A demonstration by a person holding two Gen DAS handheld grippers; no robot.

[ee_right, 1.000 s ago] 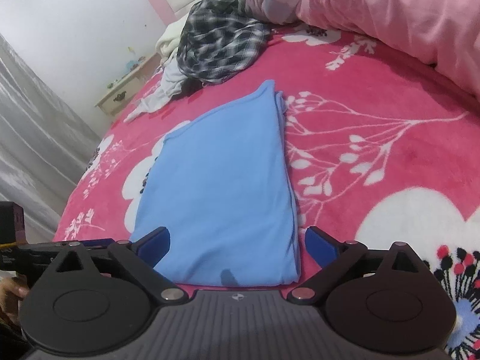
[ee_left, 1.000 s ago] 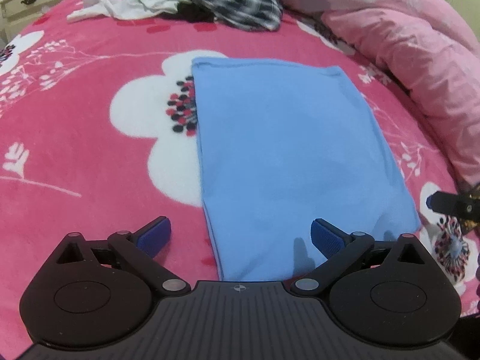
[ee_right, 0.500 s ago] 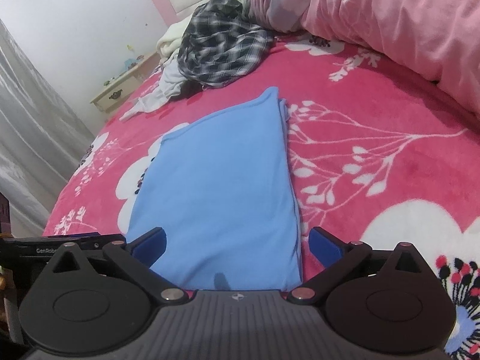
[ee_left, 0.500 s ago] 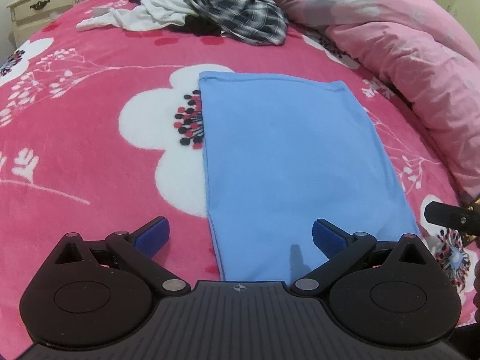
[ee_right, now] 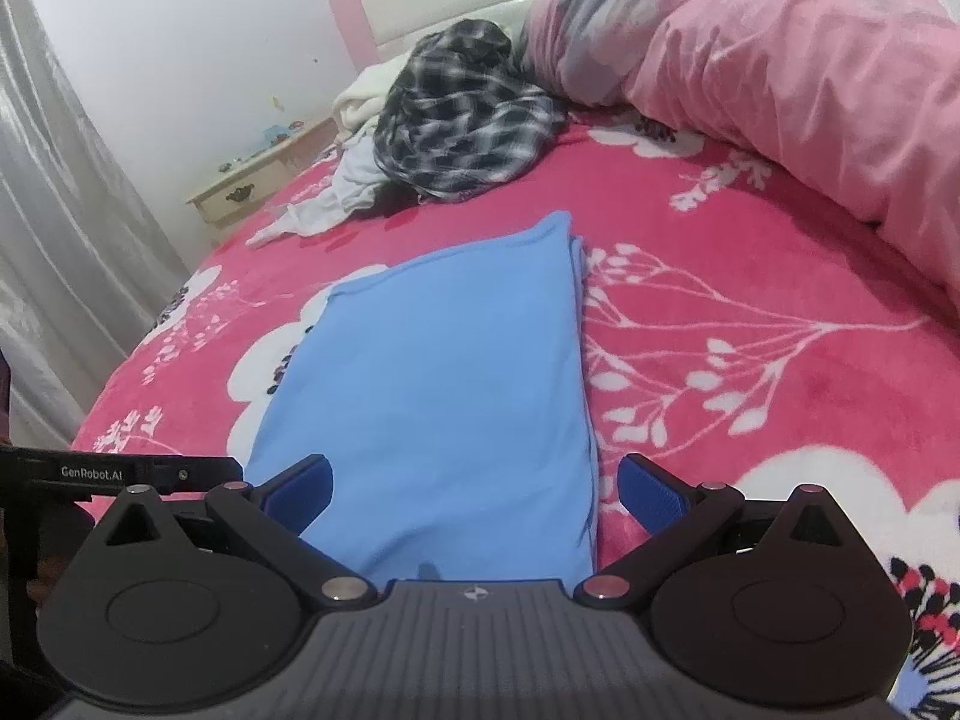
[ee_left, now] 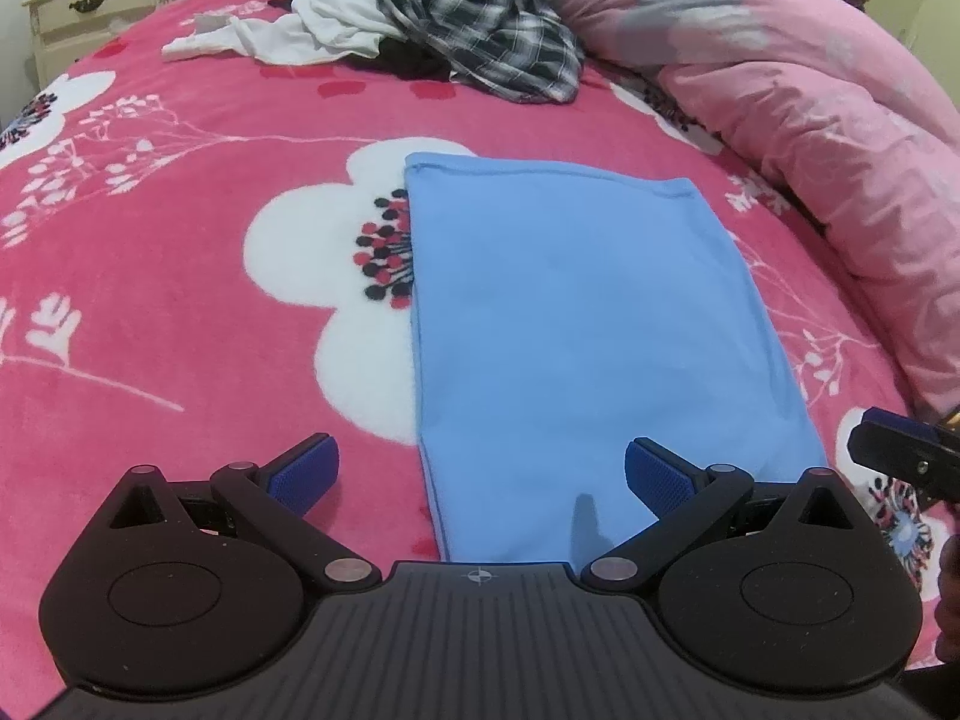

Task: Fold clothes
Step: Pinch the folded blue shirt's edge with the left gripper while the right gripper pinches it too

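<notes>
On fleecy floral blanket [ee_left: 180, 192], smooth rectangular blue garment [ee_left: 588, 324] lies flat.

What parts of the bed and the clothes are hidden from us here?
- Blue cloth: near edge hidden behind the gripper body, both views.
- Clothes under the plaid shirt: covered by it, so no telling what they are.
- Items on the nightstand: too small, right view.
- Right gripper: only a dark piece at the left view's edge.
</notes>
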